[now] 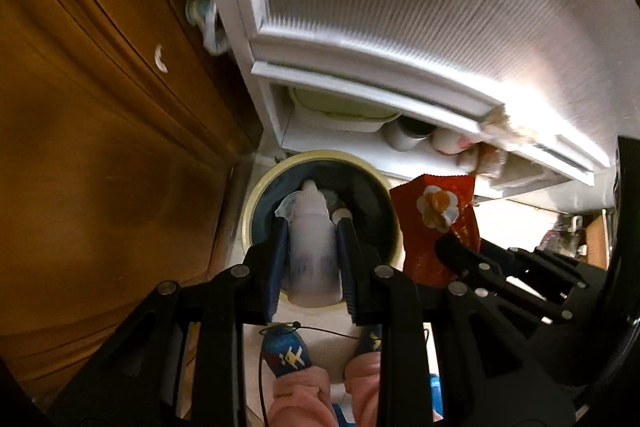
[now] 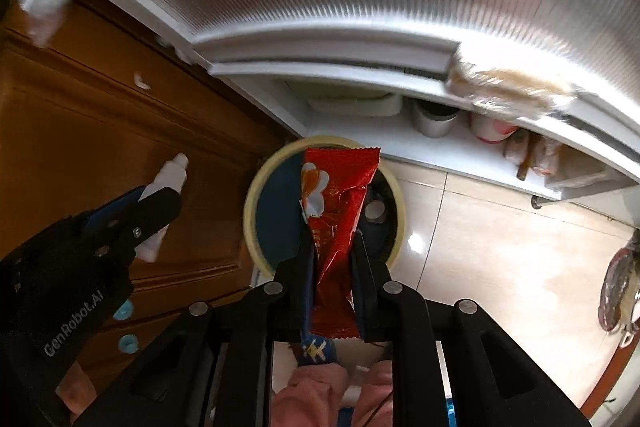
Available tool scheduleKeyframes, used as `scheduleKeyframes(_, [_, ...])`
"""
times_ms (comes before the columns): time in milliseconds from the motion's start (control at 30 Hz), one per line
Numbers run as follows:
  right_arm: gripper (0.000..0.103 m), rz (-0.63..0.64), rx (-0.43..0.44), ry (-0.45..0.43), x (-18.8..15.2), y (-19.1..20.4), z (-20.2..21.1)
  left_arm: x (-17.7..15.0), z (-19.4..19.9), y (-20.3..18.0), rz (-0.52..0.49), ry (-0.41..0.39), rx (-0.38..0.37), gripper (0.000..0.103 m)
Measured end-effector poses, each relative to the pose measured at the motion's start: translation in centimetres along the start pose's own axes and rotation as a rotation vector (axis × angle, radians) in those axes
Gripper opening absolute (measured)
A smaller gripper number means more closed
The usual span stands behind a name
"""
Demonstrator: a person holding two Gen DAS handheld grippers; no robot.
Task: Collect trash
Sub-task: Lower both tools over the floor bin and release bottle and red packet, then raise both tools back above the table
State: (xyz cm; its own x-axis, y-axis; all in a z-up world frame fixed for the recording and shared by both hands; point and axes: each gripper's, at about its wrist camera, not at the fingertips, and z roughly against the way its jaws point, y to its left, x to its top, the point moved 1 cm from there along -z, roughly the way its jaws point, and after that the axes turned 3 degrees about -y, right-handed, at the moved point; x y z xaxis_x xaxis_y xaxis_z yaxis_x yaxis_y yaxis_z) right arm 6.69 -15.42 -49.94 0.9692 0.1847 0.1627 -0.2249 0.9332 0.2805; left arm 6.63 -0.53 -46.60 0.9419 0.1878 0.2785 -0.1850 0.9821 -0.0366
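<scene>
My left gripper point(image 1: 312, 223) is shut on a white plastic bottle point(image 1: 312, 251) and holds it over the round bin point(image 1: 256, 203), which has a cream rim and a dark blue liner. The bottle also shows in the right wrist view point(image 2: 164, 195), left of the bin point(image 2: 250, 215). My right gripper point(image 2: 332, 239) is shut on a red snack wrapper point(image 2: 336, 211) and holds it above the bin's opening. The wrapper shows in the left wrist view point(image 1: 436, 223), just right of the bin. A cardboard roll point(image 2: 374, 211) lies inside the bin.
A brown wooden cabinet point(image 1: 100, 147) stands at the left. A white ribbed-glass door point(image 1: 400, 7) hangs above a low white shelf point(image 2: 420, 155) with a basin, cups and bags. Beige floor tiles point(image 2: 500, 247) lie to the right. My feet point(image 1: 288, 355) are below.
</scene>
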Motion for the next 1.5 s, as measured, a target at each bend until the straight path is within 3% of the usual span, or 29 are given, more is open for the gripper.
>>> scheduleKeyframes(133, [0.017,0.006,0.008,0.031,0.9,-0.5,-3.4,-0.2,-2.8,0.6,0.004,0.017,0.006,0.022])
scheduleKeyframes(300, [0.033,0.021,0.022,0.057,1.1,-0.3,-5.7,-0.3,-4.6,1.0,-0.032,0.042,0.015,0.024])
scheduleKeyframes(333, [0.035,0.026,0.023,0.054,1.1,-0.2,-5.8,-0.4,-4.9,1.2,-0.038,0.044,0.02,0.031])
scheduleKeyframes(400, [0.036,0.032,0.017,0.048,1.1,-0.1,-6.1,-0.6,-5.0,1.2,-0.044,0.046,0.036,0.058])
scheduleKeyframes(700, [0.037,-0.006,0.014,0.038,1.2,-0.3,-4.5,-0.1,-3.1,1.4,-0.045,0.039,0.046,0.062])
scheduleKeyframes(1033, [0.037,-0.023,0.01,-0.004,0.9,0.7,4.2,1.8,6.2,1.2,-0.033,0.002,0.011,0.062])
scheduleKeyframes(1500, [0.037,-0.062,0.017,-0.143,0.5,4.6,24.3,4.9,26.7,0.2,-0.097,-0.13,-0.098,0.062])
